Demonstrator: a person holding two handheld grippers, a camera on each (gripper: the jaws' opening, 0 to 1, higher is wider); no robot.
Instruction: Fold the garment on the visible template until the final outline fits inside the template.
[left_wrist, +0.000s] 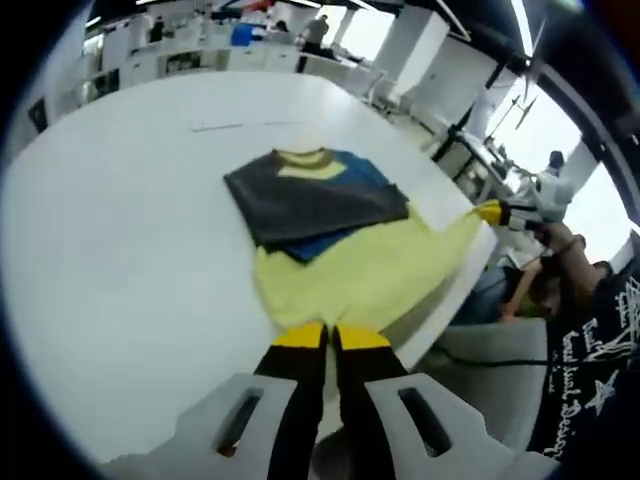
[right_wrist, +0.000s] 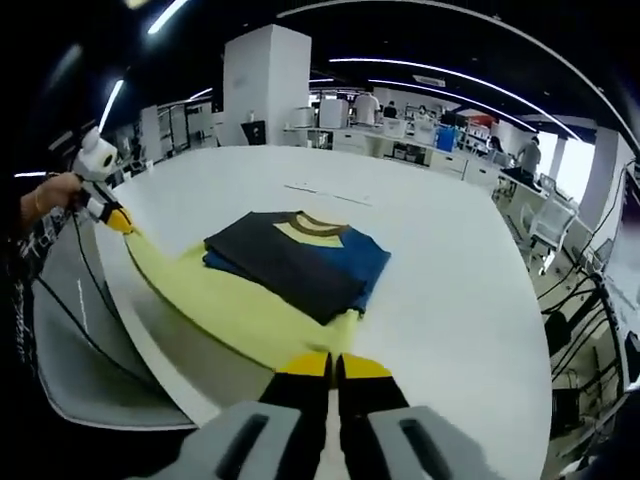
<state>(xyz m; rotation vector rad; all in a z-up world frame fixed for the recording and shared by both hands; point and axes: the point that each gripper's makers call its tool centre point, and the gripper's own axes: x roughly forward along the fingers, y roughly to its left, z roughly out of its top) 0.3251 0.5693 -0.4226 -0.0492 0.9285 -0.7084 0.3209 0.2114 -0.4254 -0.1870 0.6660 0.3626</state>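
Observation:
A garment (left_wrist: 330, 200) lies on the white table (left_wrist: 120, 250), with its dark grey and blue upper part folded in and a yellow collar at the far end. Its yellow lower part (left_wrist: 350, 270) stretches toward the table's near edge. My left gripper (left_wrist: 330, 336) is shut on one corner of the yellow hem. My right gripper (left_wrist: 492, 211) pinches the other hem corner out past the table edge. In the right gripper view the garment (right_wrist: 290, 255) lies ahead, my right gripper (right_wrist: 335, 366) is shut on the yellow hem, and my left gripper (right_wrist: 117, 220) holds the far corner taut.
Faint thin lines (left_wrist: 215, 127) mark the table beyond the garment, and the same lines (right_wrist: 315, 192) appear in the right gripper view. A grey chair (right_wrist: 70, 330) stands by the table edge. A person's hand (left_wrist: 560, 240) holds the right gripper. Desks and people fill the room behind.

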